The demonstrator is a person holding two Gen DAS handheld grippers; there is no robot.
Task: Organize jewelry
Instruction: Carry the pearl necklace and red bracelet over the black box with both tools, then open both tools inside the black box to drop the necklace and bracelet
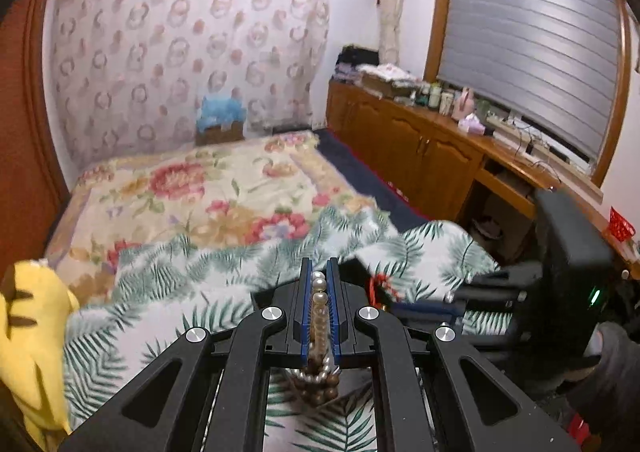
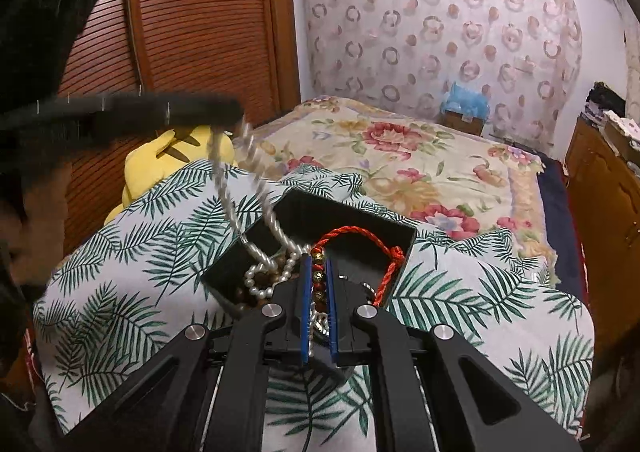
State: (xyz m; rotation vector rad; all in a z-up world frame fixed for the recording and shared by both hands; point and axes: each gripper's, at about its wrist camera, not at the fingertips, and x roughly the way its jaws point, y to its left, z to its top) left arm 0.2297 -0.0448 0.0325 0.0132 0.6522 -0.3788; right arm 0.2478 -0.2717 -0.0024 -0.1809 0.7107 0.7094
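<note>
My left gripper (image 1: 319,272) is shut on a pearl necklace (image 1: 319,306); its strand hangs below the jaws with brown wooden beads (image 1: 316,392). In the right wrist view the left gripper (image 2: 236,111) is blurred, up left, with the pearl necklace (image 2: 256,167) stretching down into a black box (image 2: 360,217) on the fern-print cloth. My right gripper (image 2: 318,264) is shut on a red cord bracelet with gold beads (image 2: 352,238), just over the box. Pearls and brown beads (image 2: 260,284) lie in the box's left part. The right gripper (image 1: 452,302) shows beside the red cord (image 1: 378,284).
The fern-print cloth (image 2: 132,252) covers a raised surface in front of a floral bed (image 2: 420,171). A yellow plush toy (image 2: 172,159) lies at the left by a wooden slatted wardrobe (image 2: 192,19). A wooden cabinet (image 1: 420,155) with bottles runs along the right under the window.
</note>
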